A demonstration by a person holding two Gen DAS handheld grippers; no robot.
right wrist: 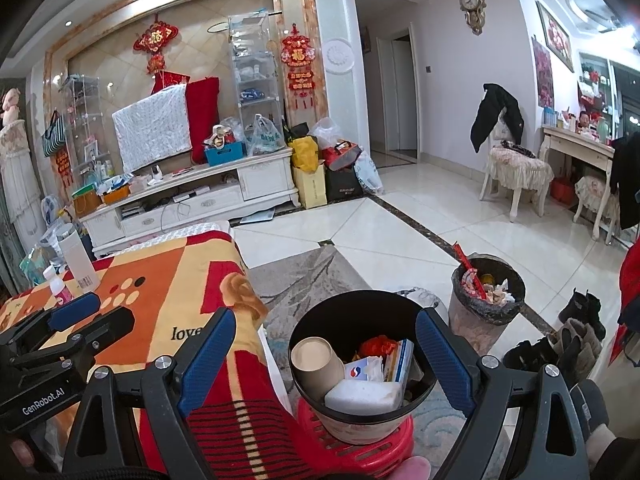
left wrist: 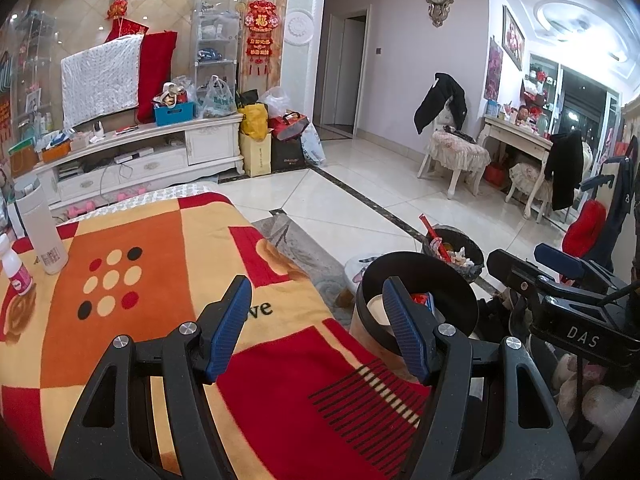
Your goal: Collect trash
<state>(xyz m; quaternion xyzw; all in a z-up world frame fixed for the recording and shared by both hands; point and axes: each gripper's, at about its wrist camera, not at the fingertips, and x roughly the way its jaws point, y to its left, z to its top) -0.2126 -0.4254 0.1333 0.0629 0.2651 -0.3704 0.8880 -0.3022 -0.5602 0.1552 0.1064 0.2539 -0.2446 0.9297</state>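
A black round bin (right wrist: 362, 408) stands on a red plastic stool (right wrist: 360, 452) beside the table; it also shows in the left wrist view (left wrist: 420, 280). It holds a paper cup (right wrist: 314, 364), a white sponge-like block (right wrist: 364, 394), small cartons and red wrappers. My right gripper (right wrist: 326, 356) is open and empty, its jaws spread above the bin. My left gripper (left wrist: 316, 316) is open and empty over the blanket-covered table (left wrist: 168, 280). A white bottle (left wrist: 40, 232) and a small pink-labelled bottle (left wrist: 16, 272) stand at the table's far left.
A second, bag-lined trash bin (right wrist: 486, 294) full of rubbish stands on the tiled floor to the right. Shoes (right wrist: 560, 340) lie by it. A TV cabinet (right wrist: 192, 196) with clutter is behind the table, chairs and a desk (right wrist: 576, 148) at right.
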